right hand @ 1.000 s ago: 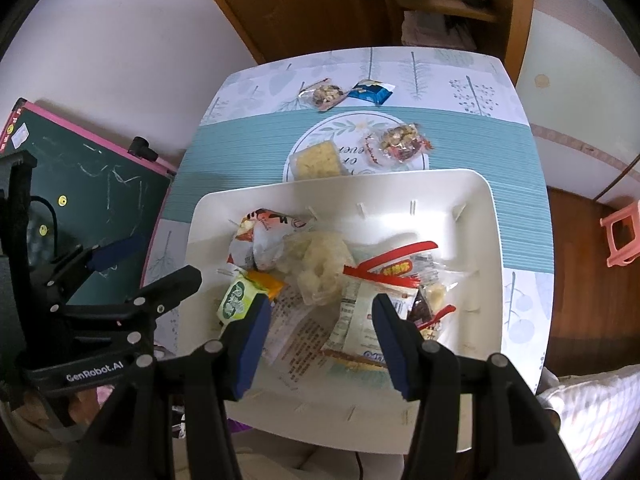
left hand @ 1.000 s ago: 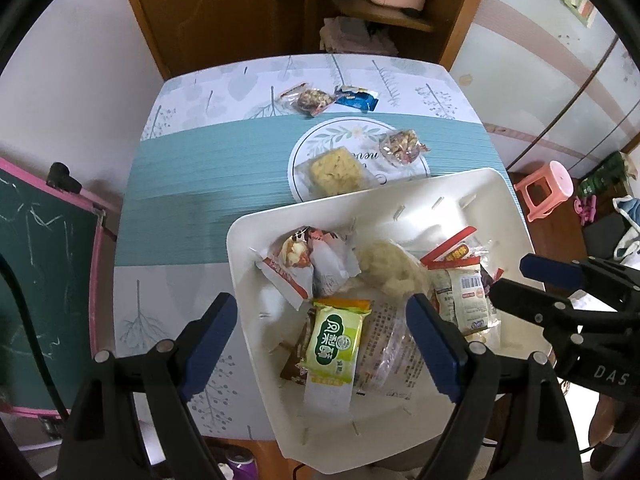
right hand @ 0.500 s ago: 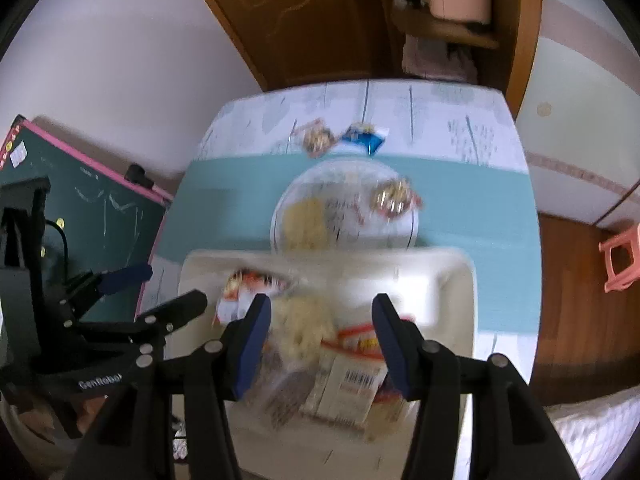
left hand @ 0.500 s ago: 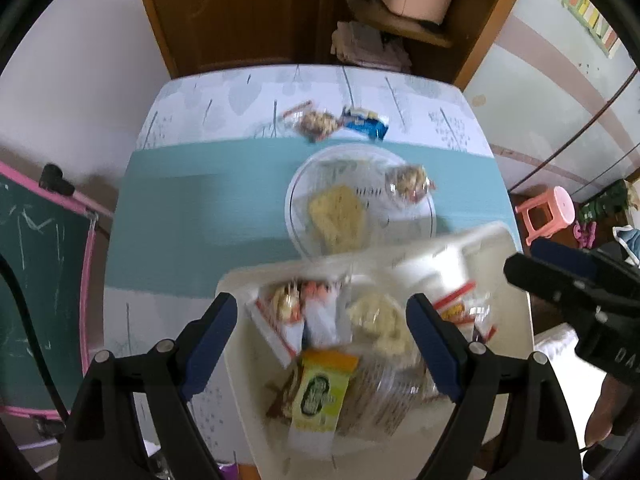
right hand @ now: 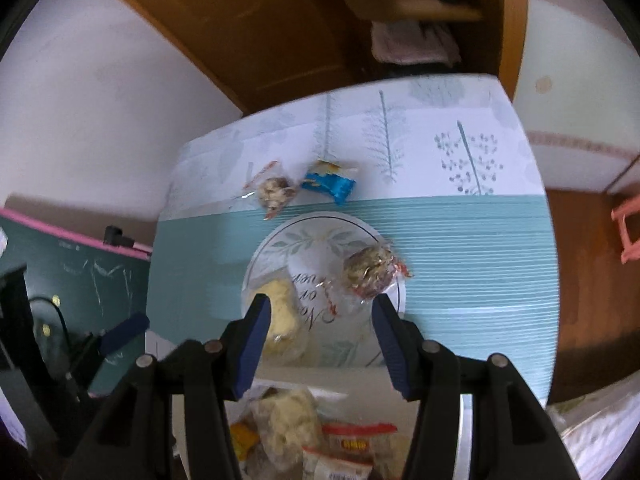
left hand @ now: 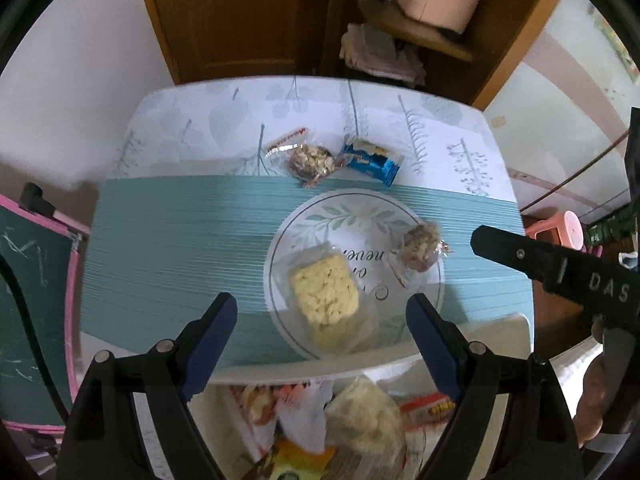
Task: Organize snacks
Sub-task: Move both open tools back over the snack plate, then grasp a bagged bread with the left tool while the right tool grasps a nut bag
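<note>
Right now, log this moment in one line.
left hand-held gripper open | right hand-held gripper open | yellow snack on table | bin near edge

White capitals "DAS", cut off by the frame edge, stand on the black body of the right claw (left hand: 560,268) at the right edge of the left wrist view. Upside-down cursive script runs across the round printed placemat (left hand: 348,216) at the centre of the bench; "neve…" is partly legible in the left wrist view, the rest hidden under snack packets or blurred. Print on the blue snack packet (left hand: 372,160) and on the packets at the lower edge is too blurred to read.
</note>
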`<state>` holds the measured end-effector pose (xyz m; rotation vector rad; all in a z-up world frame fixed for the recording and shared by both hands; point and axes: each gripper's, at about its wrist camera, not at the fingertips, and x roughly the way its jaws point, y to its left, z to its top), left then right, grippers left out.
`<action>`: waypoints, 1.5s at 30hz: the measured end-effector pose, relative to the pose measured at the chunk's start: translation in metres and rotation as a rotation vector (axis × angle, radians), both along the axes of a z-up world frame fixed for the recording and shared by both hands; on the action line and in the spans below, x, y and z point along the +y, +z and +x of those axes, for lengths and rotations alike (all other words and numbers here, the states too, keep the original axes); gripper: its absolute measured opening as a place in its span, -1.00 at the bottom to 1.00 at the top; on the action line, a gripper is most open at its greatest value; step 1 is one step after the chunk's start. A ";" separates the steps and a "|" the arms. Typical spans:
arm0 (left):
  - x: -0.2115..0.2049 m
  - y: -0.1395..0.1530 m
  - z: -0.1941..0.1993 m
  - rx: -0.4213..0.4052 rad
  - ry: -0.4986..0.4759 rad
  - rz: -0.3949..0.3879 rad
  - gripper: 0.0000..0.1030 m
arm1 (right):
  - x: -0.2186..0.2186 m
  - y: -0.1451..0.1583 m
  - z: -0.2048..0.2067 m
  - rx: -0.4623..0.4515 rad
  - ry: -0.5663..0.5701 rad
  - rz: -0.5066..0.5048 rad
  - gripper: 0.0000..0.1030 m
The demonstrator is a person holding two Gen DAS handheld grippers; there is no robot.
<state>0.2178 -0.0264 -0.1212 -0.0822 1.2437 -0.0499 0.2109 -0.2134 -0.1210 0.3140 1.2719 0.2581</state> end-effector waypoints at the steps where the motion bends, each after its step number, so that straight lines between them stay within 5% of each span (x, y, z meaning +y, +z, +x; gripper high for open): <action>1: 0.000 -0.010 0.007 0.022 0.016 -0.003 0.66 | -0.001 -0.008 0.006 0.020 -0.007 0.003 0.03; 9: 0.012 -0.074 0.035 0.183 0.139 -0.099 0.66 | -0.007 -0.064 0.044 0.160 -0.084 0.027 0.03; 21: 0.008 -0.118 0.041 0.321 0.168 -0.143 0.66 | 0.008 -0.111 0.055 0.267 -0.102 -0.026 0.04; 27: 0.000 -0.136 0.037 0.387 0.157 -0.148 0.27 | 0.022 -0.109 0.055 0.241 -0.053 -0.088 0.05; 32: -0.011 -0.135 0.036 0.364 0.127 -0.086 0.08 | 0.031 -0.111 0.061 0.260 -0.059 -0.114 0.06; 40: -0.016 -0.126 0.033 0.301 0.097 -0.042 0.03 | 0.051 -0.110 0.072 0.222 -0.025 -0.141 0.00; 43: -0.013 -0.115 0.028 0.253 0.083 -0.017 0.01 | 0.052 -0.106 0.071 0.191 -0.013 -0.123 -0.22; 45: -0.009 -0.106 0.028 0.229 0.087 -0.014 0.01 | 0.049 -0.096 0.070 0.151 -0.013 -0.111 -0.57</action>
